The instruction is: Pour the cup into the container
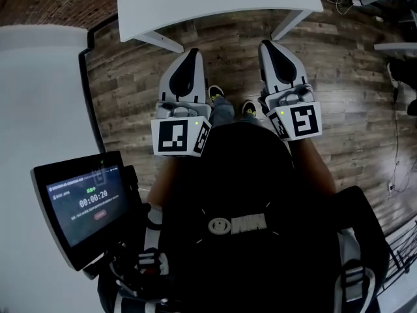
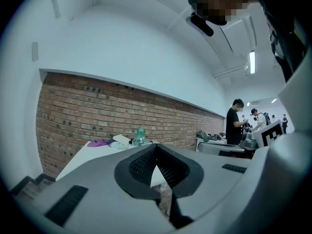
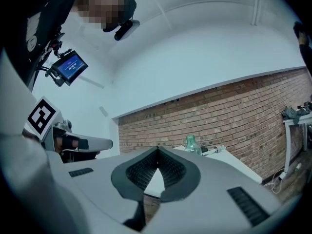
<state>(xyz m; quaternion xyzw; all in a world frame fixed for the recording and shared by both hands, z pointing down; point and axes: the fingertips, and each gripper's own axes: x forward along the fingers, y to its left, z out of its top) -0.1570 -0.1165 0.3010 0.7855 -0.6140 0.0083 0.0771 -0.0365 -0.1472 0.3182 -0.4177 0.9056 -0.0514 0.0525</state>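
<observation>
Both gripper views show us a rough brick wall [image 2: 122,116], a flat white table [image 2: 83,156], our grey left gripper [image 2: 156,150] and right gripper [image 3: 157,152] with ribbed black pads [image 2: 141,165] pressed together empty, and a green translucent bottle [image 2: 140,136] upright on that table.

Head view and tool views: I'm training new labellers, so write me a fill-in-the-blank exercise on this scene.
The left tool and the right tool both have jaws that are ____, holding nothing.
The bottle on the white table is ____ in colour.
The wall behind it is made of ____.
The floor is made of ____.
Missing words: shut; green; brick; wood.
</observation>
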